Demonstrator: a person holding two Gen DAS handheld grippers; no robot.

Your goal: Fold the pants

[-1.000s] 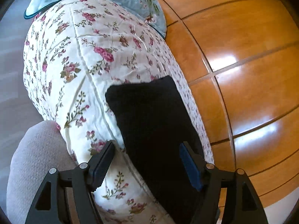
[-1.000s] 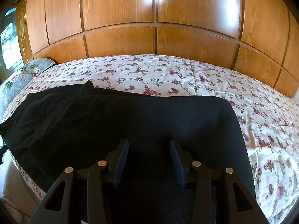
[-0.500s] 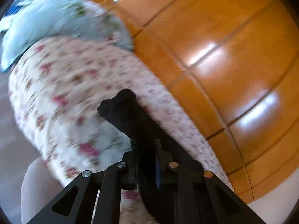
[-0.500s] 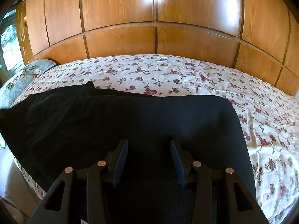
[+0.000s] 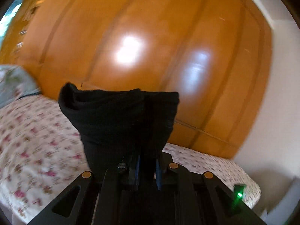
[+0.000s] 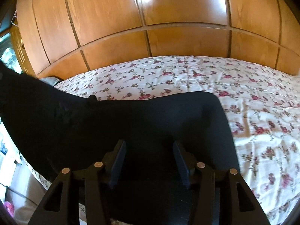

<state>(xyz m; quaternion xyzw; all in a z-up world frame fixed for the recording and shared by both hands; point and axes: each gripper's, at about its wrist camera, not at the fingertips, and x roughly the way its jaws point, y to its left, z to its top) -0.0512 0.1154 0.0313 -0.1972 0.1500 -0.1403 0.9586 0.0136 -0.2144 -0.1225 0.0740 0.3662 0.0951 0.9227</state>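
Note:
The black pants (image 6: 131, 123) lie across the flowered bedspread (image 6: 187, 75), and their left end rises off the bed toward the left edge of the right wrist view. In the left wrist view my left gripper (image 5: 147, 166) is shut on that end of the pants (image 5: 120, 116), which bunches up above the fingers in the air. My right gripper (image 6: 150, 159) hovers over the near edge of the pants with its jaws opening. Black cloth lies under and between its pads (image 6: 120, 157), and they do not press on it.
Glossy wooden wardrobe panels (image 6: 150, 9) run along the far side of the bed. A pale blue pillow (image 5: 13, 82) lies at the bed's left end. A white wall (image 5: 277, 112) stands to the right. Floor clutter shows at lower left (image 6: 11, 168).
My left gripper closed on the pants' end and swung it up off the bed, rolling as it rose. The right gripper's jaws spread a little wider over the cloth.

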